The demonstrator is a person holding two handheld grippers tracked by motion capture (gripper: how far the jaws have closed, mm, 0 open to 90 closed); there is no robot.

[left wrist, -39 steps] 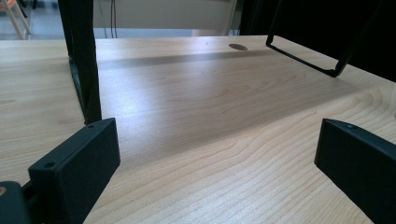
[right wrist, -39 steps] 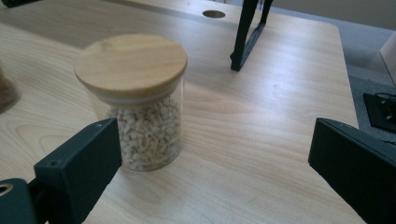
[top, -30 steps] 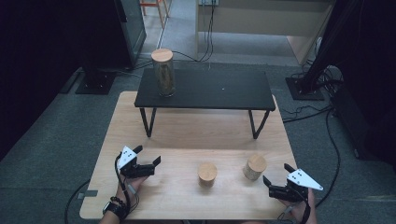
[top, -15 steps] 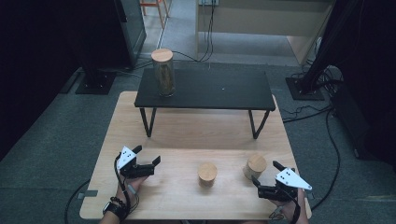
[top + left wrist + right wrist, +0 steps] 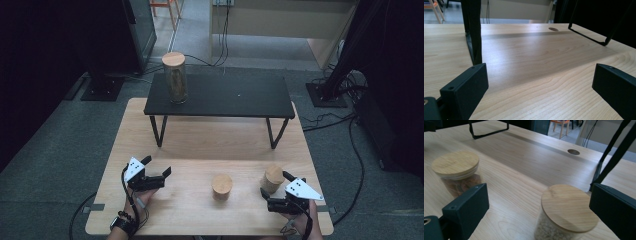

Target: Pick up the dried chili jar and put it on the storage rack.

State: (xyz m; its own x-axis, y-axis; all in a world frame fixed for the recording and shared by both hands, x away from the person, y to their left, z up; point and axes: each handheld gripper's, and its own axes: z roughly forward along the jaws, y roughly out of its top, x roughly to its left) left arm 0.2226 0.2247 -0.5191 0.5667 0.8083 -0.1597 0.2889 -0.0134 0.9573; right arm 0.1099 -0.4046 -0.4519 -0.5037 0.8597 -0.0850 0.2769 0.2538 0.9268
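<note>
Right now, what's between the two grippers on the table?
In the high view, two lidded jars: one near the middle, one just ahead of the right gripper. Bare wood toward the left gripper.

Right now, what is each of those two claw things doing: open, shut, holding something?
Left gripper: open, holding nothing, bare table between its fingers.
Right gripper: open, holding nothing; a wooden-lidded jar sits ahead between its fingers.

Pale smooth wood table (image 5: 200, 150), matt black shelf (image 5: 220, 95), clear glass jars (image 5: 564, 220) with wooden lids.
</note>
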